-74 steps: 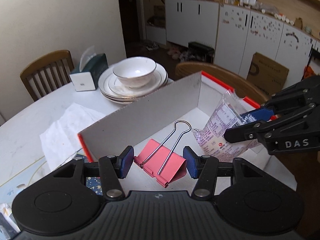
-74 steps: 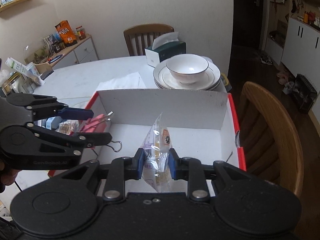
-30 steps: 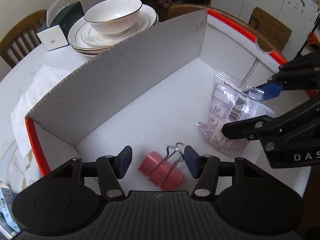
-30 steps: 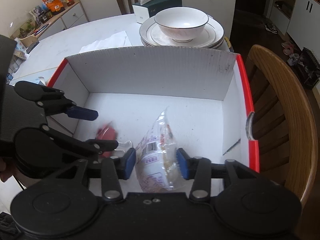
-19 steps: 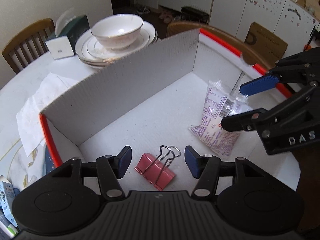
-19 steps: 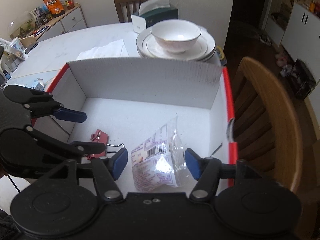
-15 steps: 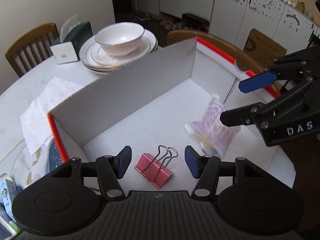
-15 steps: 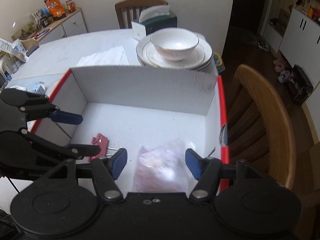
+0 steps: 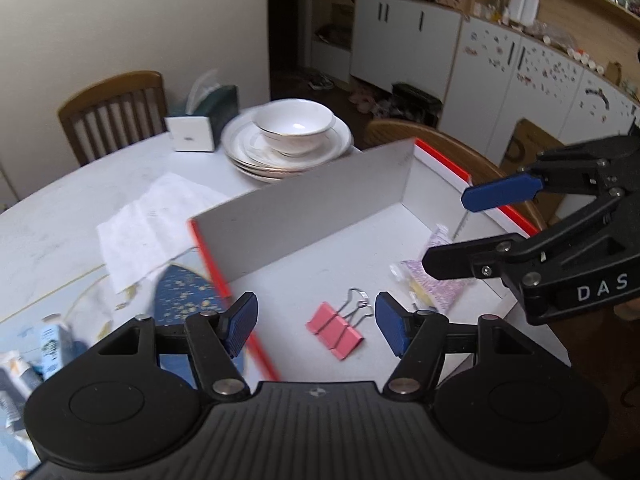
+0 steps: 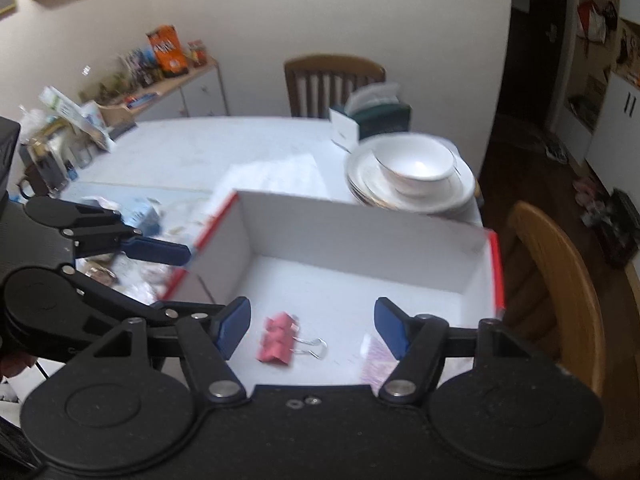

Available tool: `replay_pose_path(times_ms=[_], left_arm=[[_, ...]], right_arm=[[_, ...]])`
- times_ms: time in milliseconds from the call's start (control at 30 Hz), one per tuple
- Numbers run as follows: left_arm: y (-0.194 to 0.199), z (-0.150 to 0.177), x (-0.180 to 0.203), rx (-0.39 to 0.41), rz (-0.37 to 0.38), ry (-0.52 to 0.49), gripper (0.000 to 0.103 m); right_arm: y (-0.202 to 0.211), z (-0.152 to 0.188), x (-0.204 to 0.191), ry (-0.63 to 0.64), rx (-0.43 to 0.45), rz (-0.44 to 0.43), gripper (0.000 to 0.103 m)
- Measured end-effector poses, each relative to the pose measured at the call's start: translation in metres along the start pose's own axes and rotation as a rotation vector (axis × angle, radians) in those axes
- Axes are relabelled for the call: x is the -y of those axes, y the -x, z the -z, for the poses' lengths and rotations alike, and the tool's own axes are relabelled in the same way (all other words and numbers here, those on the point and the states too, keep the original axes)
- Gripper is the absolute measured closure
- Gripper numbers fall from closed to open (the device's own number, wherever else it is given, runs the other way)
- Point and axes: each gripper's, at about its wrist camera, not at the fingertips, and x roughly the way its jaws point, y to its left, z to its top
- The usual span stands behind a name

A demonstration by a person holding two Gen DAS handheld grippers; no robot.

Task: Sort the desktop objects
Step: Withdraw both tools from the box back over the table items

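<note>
left gripper (image 9: 316,320): fingers opening, nothing between them | right gripper (image 10: 312,326): fingers opening, nothing held | pink clip (image 9: 335,330): flat on the floor of the box (image 9: 304,216) | snack bag (image 9: 434,288): in the box beside the clip, looks blurry | box: on the desk (image 9: 60,216)

light: soft, dim | blur: motion smear | edges: fisheye-bent

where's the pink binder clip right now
The pink binder clip lies flat on the floor of the white box, near its front edge, left of the clear snack packet in the left wrist view; neither gripper touches it.
</note>
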Motion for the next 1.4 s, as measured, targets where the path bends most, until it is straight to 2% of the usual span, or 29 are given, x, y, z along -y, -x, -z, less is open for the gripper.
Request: replay_pose_path(times_ms=[233, 533, 600, 767, 933, 1033, 1167, 1400], left_arm=[[0.041, 0.02, -0.039, 0.058, -0.037, 0.041, 0.037], [0.071, 0.054, -0.099, 0.06, -0.071, 0.108, 0.036], [0.077, 0.062, -0.112, 0.06, -0.078, 0.12, 0.029], [0.088, 0.082, -0.144, 0.056, -0.096, 0.145, 0.022], [0.094, 0.1, -0.175, 0.048, -0.107, 0.179, 0.021], [0.097, 0.111, -0.193, 0.042, -0.118, 0.199, 0.016], [0.098, 0.125, -0.216, 0.038, -0.118, 0.231, 0.003], [0.084, 0.146, -0.244, -0.003, -0.13, 0.247, 0.002]], right_arm=[[0.0, -0.007, -0.045, 0.009, 0.058, -0.078, 0.034], [-0.021, -0.013, -0.107, 0.005, 0.051, -0.1, 0.032], [-0.027, -0.015, -0.119, -0.002, 0.051, -0.102, 0.032], [-0.038, -0.015, -0.146, -0.012, 0.051, -0.114, 0.031], [-0.055, -0.015, -0.171, -0.013, 0.026, -0.101, 0.031], [-0.064, -0.014, -0.182, -0.013, 0.01, -0.083, 0.031], [-0.077, -0.012, -0.196, -0.013, -0.014, -0.06, 0.031], [-0.108, -0.002, -0.205, -0.028, -0.079, 0.008, 0.031]])
